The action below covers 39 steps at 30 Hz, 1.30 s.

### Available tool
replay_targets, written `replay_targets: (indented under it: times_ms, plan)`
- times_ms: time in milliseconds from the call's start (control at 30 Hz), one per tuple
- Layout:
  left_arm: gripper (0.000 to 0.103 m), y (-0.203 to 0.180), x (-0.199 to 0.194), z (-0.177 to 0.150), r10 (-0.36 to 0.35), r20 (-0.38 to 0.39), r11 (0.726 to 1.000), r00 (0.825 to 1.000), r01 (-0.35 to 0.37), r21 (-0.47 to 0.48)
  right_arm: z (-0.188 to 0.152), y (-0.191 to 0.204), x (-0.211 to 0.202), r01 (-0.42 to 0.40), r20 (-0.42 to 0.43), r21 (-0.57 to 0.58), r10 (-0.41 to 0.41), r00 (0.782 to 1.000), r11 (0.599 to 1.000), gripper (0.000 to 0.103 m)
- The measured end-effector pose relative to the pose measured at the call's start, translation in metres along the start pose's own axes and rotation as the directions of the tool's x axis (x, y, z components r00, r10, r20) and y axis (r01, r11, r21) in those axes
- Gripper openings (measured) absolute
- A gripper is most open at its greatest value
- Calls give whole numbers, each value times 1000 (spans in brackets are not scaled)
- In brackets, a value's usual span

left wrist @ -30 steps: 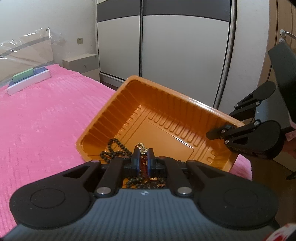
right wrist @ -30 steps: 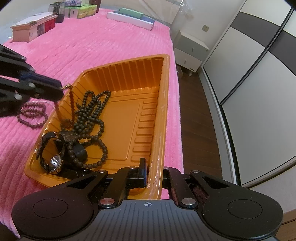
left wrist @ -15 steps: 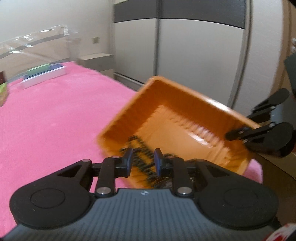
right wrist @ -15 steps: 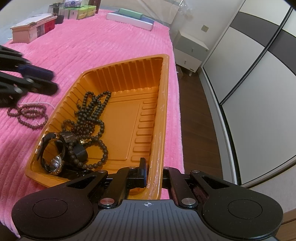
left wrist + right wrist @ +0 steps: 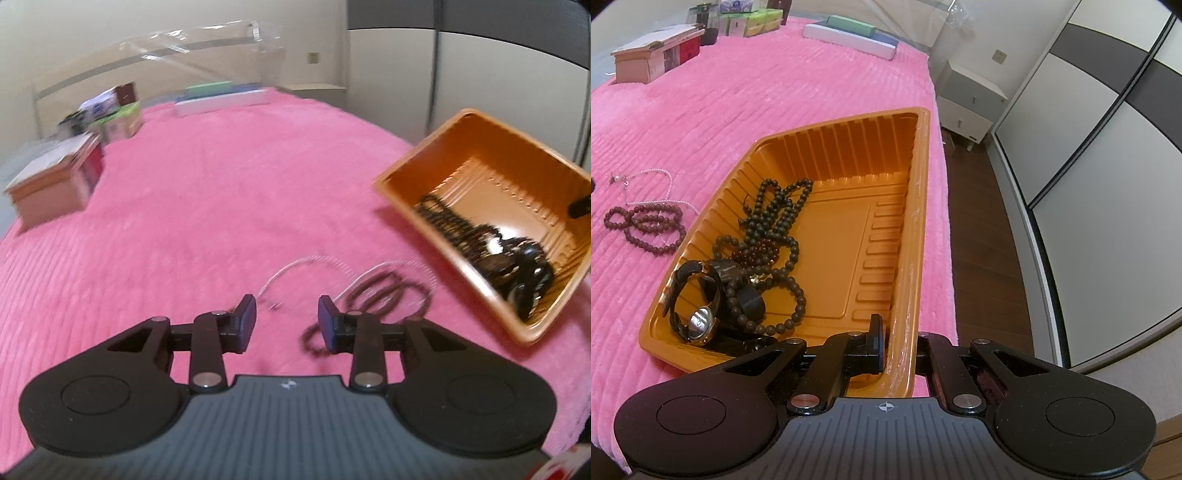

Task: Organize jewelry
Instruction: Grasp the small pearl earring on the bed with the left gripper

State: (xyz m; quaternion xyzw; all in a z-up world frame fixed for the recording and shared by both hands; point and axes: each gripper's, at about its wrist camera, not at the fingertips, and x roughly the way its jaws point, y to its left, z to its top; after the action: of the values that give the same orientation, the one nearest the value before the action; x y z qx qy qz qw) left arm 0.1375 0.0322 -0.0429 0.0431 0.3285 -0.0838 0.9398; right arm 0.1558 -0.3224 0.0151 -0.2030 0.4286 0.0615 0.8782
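While the orange tray (image 5: 916, 206) sits at the edge of the pink bed cover (image 5: 746, 96), most of the jewelry lies heaped in its near left part: a long strand of dark beads (image 5: 775, 221) coiled across the ribbed floor, a black-strapped wristwatch (image 5: 696, 301) against the tray's left wall with its metal back showing, and a short black cylinder (image 5: 750, 303) just beside the watch among the beads. Outside the tray, just off its left wall on the cover, a reddish-brown bead strand (image 5: 646, 227) lies in loops, and a thin pale bead chain (image 5: 657, 184) curves beyond it, touching or overlapping it at one end. The right gripper (image 5: 899, 349) has its fingers pinched narrow on the tray's near right wall, one finger inside and one outside, with the rim between them. The left gripper (image 5: 287, 324) hangs over the cover away from the tray, above the two loose strands; its fingers have just been opening and now stand partly apart with nothing between them, the brown strand (image 5: 384, 291) showing just past the right fingertip. Far beyond the tray on the bed stand a wooden box (image 5: 652, 55), some small cartons (image 5: 753, 22) and a flat white box (image 5: 849, 38).
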Motion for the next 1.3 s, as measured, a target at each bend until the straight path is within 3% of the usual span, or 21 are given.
replay_targets:
  times_ms: [133,467,667,967,1100,1233,1300]
  plan:
    - [33,11,3,-11,8,-5,1000,1000,-8,-26,0,0,1,1,-3,1,-1,1000,1000,4]
    - [33,-1,28,-18,-6,-51,1000,999,6,9,-1,-1,4,2,-6,-3,-2,1000,1000,4]
    - [33,10,41,-10,67,-19,998,998,-67,-1,-1,-1,5,5,-10,-5,-5,1000,1000,4]
    - [32,30,68,-11,95,-49,995,994,-95,5,-1,0,9,8,-18,-7,-8,1000,1000,4]
    - [28,33,71,-12,68,-36,998,997,-67,10,-1,0,10,11,-22,-8,-11,1000,1000,4]
    - [16,34,73,-11,49,-38,999,998,-49,17,-1,0,10,12,-22,-7,-13,1000,1000,4]
    - [16,32,71,-11,45,-40,999,998,-44,24,-1,0,10,11,-22,-7,-11,1000,1000,4]
